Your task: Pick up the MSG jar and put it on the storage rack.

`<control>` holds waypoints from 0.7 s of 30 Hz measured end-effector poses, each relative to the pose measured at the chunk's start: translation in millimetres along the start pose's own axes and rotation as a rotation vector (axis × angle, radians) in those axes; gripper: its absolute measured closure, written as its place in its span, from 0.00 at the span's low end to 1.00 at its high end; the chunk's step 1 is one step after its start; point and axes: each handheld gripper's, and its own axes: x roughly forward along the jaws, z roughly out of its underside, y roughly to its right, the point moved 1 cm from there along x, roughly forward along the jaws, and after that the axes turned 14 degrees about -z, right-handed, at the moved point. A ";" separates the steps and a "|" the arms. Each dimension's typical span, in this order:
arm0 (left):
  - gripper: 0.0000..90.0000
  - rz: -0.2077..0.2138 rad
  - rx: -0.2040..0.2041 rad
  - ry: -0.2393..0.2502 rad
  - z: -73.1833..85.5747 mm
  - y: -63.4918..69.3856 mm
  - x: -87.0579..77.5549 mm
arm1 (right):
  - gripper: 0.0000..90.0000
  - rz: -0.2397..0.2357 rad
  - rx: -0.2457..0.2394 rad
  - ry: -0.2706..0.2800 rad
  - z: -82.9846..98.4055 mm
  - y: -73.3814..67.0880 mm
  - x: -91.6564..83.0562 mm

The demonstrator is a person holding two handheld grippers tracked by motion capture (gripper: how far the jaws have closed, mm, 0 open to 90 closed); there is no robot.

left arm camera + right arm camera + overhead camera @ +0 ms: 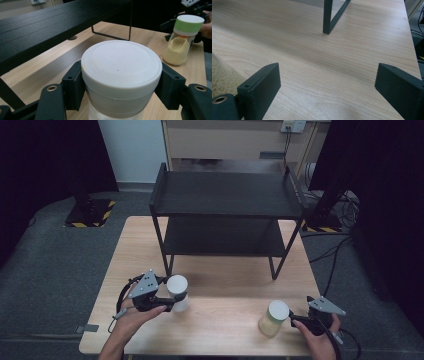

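Two jars stand before the black metal two-tier shelf (225, 215): the left gripper (172, 301) clamps the white-lidded clear jar (178, 293), while the right gripper (296, 320), jaws wide and empty, sits just beside the green-banded jar of yellow powder (273, 318).

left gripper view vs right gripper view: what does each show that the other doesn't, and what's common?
Left gripper view alone: the left gripper shut on the white-lidded jar just under the lid, the green-lidded jar of yellow powder standing farther off, and the shelf's dark board overhead.

Right gripper view alone: the right gripper open, jaws wide apart with bare wood between them, and a blurred yellowish patch at the left edge that I can't identify for sure.

Both: the wooden table and the shelf's black legs.
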 end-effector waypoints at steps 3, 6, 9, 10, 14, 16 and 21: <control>0.36 -0.001 0.007 0.002 -5.1 0.3 -1.0 | 0.08 -0.002 -0.002 -0.003 -0.2 -0.5 0.8; 0.36 0.001 0.016 -0.004 -12.0 1.0 -1.9 | 0.08 -0.005 -0.001 -0.005 -0.2 -0.7 1.8; 0.36 0.021 0.015 -0.007 -21.4 0.6 -3.6 | 0.08 -0.008 0.007 0.000 -0.2 -0.4 1.9; 0.36 0.028 0.018 -0.004 -24.1 0.8 -4.0 | 0.08 -0.007 0.004 -0.001 -0.5 -0.6 1.7; 0.36 0.065 0.006 0.007 -32.4 -1.6 -2.9 | 0.08 -0.003 0.005 -0.006 -0.2 -1.2 1.6; 0.36 0.080 0.007 0.006 -37.1 -2.4 -1.9 | 0.08 -0.002 0.002 -0.008 -0.2 -1.5 1.7; 0.36 0.105 0.039 0.008 -48.8 -1.4 1.0 | 0.08 0.000 0.001 -0.009 -0.2 -2.1 1.5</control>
